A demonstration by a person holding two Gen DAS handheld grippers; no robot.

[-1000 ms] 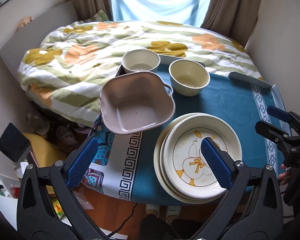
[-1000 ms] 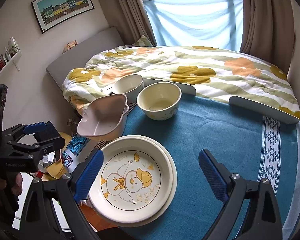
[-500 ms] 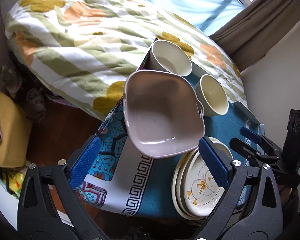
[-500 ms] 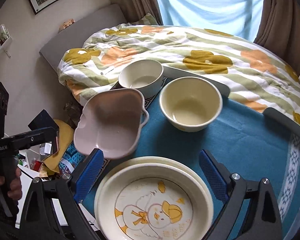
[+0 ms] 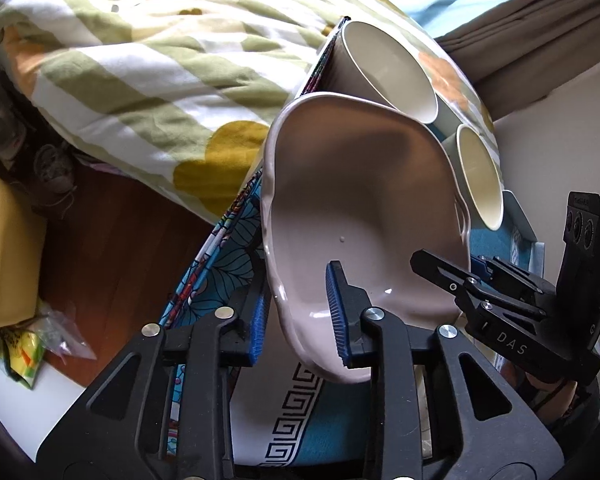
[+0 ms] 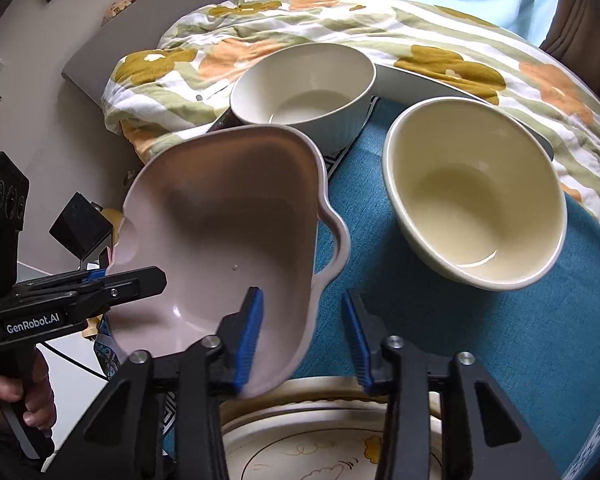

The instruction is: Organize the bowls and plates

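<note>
Both claws, left (image 5: 298, 322) and right (image 6: 301, 338), closing astride the empty pink dish's (image 6: 236, 216) rim.

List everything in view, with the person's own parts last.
pink dish: one, pale pink with side handles, at the table's left edge
white bowl: one, white, behind the dish
cream bowl: one, cream, right of the dish
plates: a stack of at least two, cream with a drawing, nearest edge
tablecloth: one, blue, under the dishes
quilt: one, striped and flowered, on the bed behind
curtain: brown, by the window
left gripper: black with blue pads, closing on the dish's left rim
right gripper: the same colours, closing, the dish's right rim between the pads
hand: one, holding the left gripper's handle
</note>
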